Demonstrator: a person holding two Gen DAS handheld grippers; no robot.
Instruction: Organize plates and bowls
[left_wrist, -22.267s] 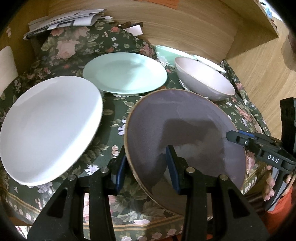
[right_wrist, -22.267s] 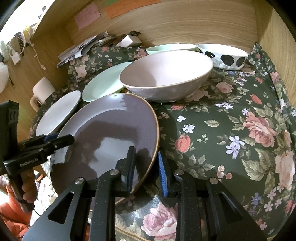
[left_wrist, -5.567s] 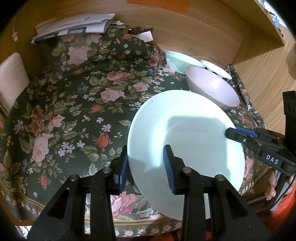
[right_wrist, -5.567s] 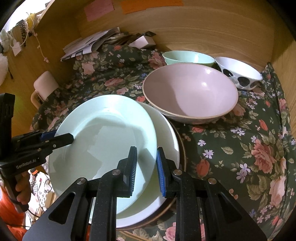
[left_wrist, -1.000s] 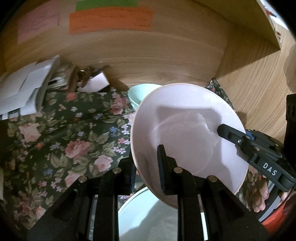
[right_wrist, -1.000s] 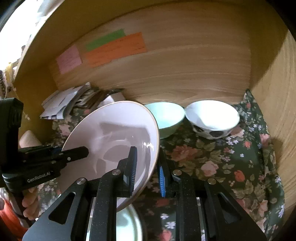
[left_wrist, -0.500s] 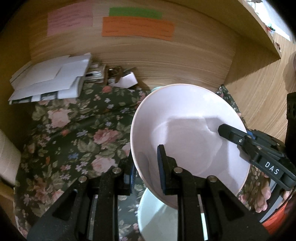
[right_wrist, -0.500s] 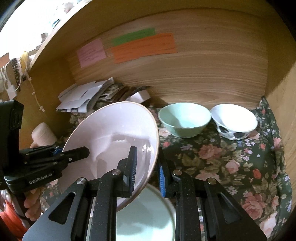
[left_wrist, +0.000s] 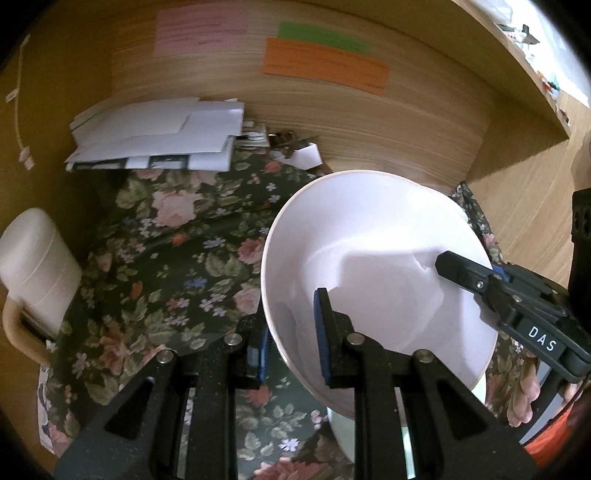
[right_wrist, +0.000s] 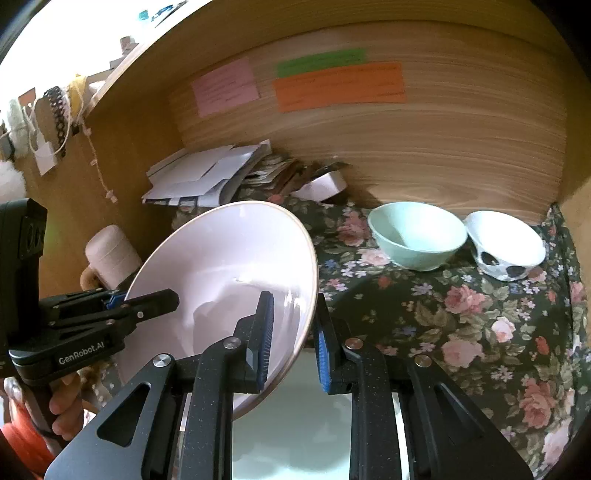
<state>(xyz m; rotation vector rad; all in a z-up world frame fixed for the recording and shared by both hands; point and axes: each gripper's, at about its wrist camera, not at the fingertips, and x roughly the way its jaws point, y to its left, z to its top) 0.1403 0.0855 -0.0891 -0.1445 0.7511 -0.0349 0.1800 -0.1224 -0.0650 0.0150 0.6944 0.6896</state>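
Observation:
A large pale pink bowl (left_wrist: 373, 273) hangs in the air, tilted, with both grippers on its rim. My left gripper (left_wrist: 291, 336) is shut on its near left edge. My right gripper (right_wrist: 291, 332) is shut on the bowl (right_wrist: 221, 280) at its right edge. Each view shows the other gripper clamped on the opposite rim. Below the bowl lies the mint plate (right_wrist: 295, 417) on top of the plate stack, whose edge (left_wrist: 341, 428) peeks out under the bowl. A mint bowl (right_wrist: 417, 236) and a white bowl with black spots (right_wrist: 506, 247) stand at the back right.
A floral cloth (right_wrist: 461, 317) covers the desk inside a wooden alcove. A pile of papers (left_wrist: 159, 136) lies at the back left, a cream mug (left_wrist: 37, 266) at the left edge. A small white box (right_wrist: 325, 184) sits by the back wall. A hand (right_wrist: 62, 406) holds the left gripper.
Both grippers have carried the pink bowl back toward me and leftward; more of the back wall, papers and mug has come into view. The grip has not changed.

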